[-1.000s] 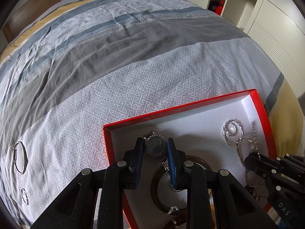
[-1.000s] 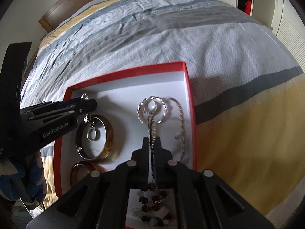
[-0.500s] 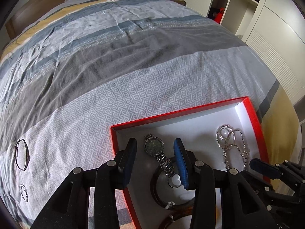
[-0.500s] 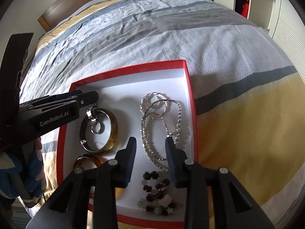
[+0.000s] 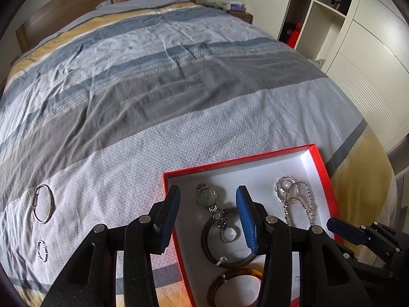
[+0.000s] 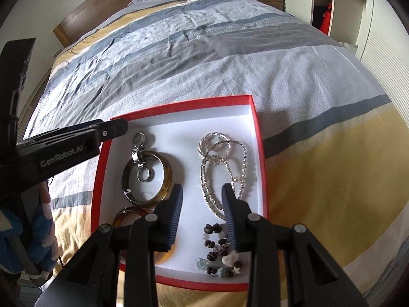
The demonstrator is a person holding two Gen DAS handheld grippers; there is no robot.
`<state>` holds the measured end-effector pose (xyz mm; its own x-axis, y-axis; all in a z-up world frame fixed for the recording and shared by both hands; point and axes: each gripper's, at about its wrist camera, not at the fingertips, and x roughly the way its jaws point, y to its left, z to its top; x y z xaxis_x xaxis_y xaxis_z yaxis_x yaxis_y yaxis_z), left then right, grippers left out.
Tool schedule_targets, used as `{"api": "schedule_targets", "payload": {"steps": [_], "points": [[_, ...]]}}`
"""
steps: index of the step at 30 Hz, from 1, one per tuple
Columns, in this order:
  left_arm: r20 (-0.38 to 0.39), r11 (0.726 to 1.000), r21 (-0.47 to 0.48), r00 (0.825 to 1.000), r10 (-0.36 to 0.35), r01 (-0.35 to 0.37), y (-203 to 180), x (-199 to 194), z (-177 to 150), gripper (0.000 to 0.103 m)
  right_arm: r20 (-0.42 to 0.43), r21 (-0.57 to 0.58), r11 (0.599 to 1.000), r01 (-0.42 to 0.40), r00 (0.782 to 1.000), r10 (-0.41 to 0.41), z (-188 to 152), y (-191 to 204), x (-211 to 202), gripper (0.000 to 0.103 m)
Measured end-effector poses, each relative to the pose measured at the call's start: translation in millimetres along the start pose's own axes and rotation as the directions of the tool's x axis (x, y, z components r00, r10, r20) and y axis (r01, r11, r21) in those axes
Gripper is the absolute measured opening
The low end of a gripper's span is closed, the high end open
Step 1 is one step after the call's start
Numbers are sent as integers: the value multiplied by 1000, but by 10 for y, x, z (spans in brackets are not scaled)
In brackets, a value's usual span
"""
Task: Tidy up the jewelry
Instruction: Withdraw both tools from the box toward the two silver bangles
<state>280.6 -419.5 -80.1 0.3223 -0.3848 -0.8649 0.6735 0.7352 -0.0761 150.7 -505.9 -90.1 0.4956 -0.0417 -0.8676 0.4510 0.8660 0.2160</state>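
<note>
L gripper (image 5: pixel 208 213) jaws opening, nothing pinched; R gripper (image 6: pixel 202 211) spread, empty. Next job looks like the thin bangle (image 5: pixel 43 203), on quilt well left of red box (image 5: pixel 230 165), long axis running away, L nearer

White lettering "GenRobot.AI" runs along the black side of the left gripper (image 6: pixel 112 130).

Box on bed, both grippers above it.

Under the left gripper (image 5: pixel 207 204): watch (image 5: pixel 206 196) in the box (image 5: pixel 230 165), its band across a bangle (image 6: pixel 147 176); second bangle (image 5: pixel 236 285) nearer. Necklace (image 6: pixel 225 168) ahead of the right gripper (image 6: pixel 202 204), bead bracelet (image 6: pixel 219 253) below it. Left, outside the box, bracelet (image 5: pixel 43 203) and ring (image 5: pixel 41 250) on the bedspread (image 5: pixel 153 102).
</note>
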Motion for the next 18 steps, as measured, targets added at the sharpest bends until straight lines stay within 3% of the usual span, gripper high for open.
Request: {"api": "schedule_targets", "payload": {"steps": [8,18], "points": [[23,1000,-18,1000,13,-13,193,-247,-113,45,26,-11,1000,7,1000,-6,36,138,-178,30],[15,993,-75,996,93,-91,1013,-568,-639,51,46,-106,993,-44,998,49,210,778,-208,30]]}}
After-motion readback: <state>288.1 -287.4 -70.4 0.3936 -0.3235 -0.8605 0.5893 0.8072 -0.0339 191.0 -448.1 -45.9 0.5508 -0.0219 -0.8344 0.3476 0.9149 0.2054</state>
